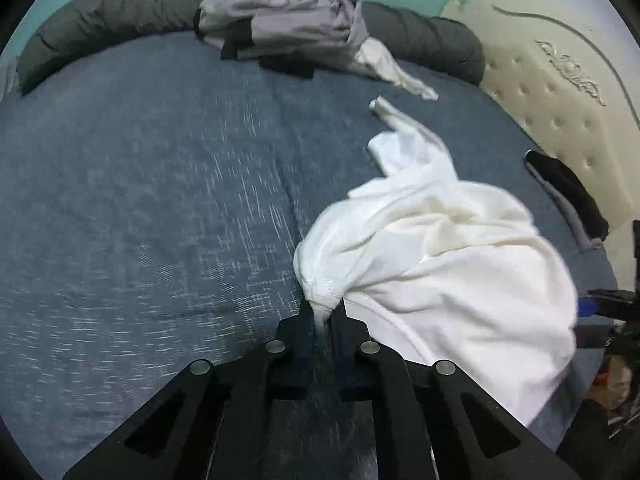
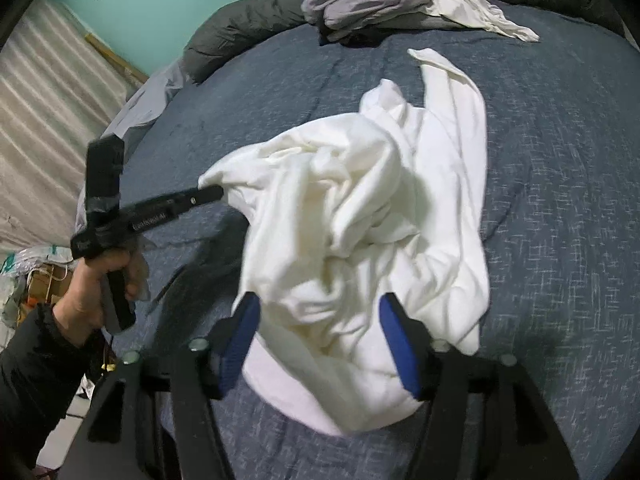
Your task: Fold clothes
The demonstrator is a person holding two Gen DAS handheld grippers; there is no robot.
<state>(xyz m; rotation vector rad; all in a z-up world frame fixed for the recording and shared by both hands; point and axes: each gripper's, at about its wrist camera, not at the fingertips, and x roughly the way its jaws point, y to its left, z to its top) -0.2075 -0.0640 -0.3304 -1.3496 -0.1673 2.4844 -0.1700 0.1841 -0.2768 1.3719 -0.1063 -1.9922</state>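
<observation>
The left gripper pinches a hem of the crumpled white shirt — its sleeve stretching ahead across the bed — while the right gripper hangs spread wide just above it.

Only one marking found: small pale lettering along the side of the left gripper, seen from the right wrist view, printed on the black arm behind its fingertips. Too blurred to read with any certainty. No other text, labels, brands, numbers or signs legible in either view.
</observation>
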